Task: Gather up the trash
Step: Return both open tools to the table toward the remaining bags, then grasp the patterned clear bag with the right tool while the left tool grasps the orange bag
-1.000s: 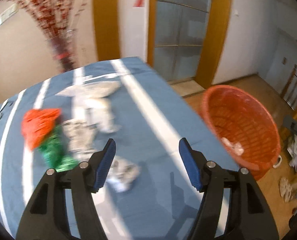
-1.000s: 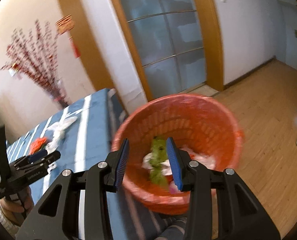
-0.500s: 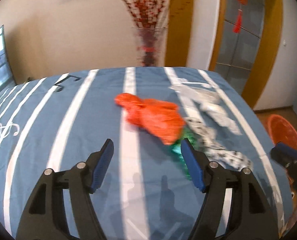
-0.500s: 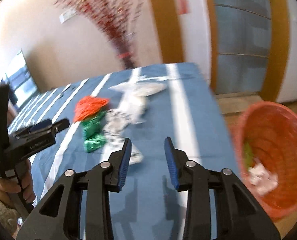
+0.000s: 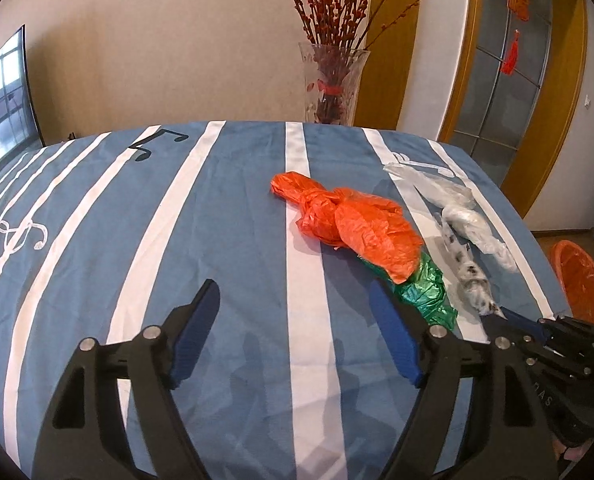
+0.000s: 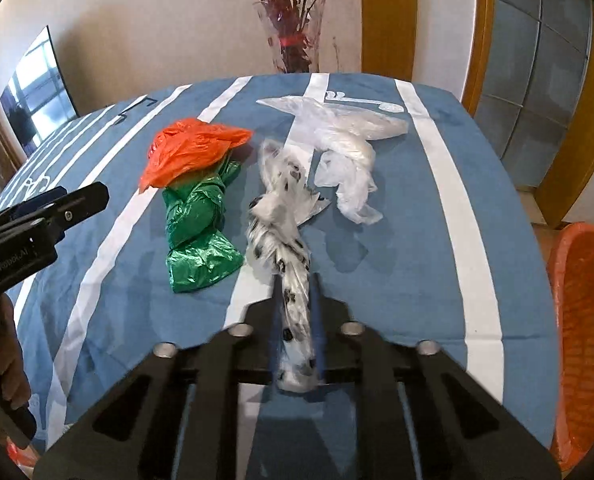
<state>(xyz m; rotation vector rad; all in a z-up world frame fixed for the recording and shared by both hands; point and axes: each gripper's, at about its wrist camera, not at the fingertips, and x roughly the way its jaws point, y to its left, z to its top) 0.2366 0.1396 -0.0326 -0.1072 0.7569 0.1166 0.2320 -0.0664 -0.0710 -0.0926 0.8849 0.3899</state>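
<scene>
On the striped tabletop, the right hand-held gripper pinches the spotted bag's tail; thin film could slip or snag short of the orange basket. The left hand-held gripper, empty, is opening wide.

Four plastic bags on one striped table, one orange basket, one vase.
</scene>
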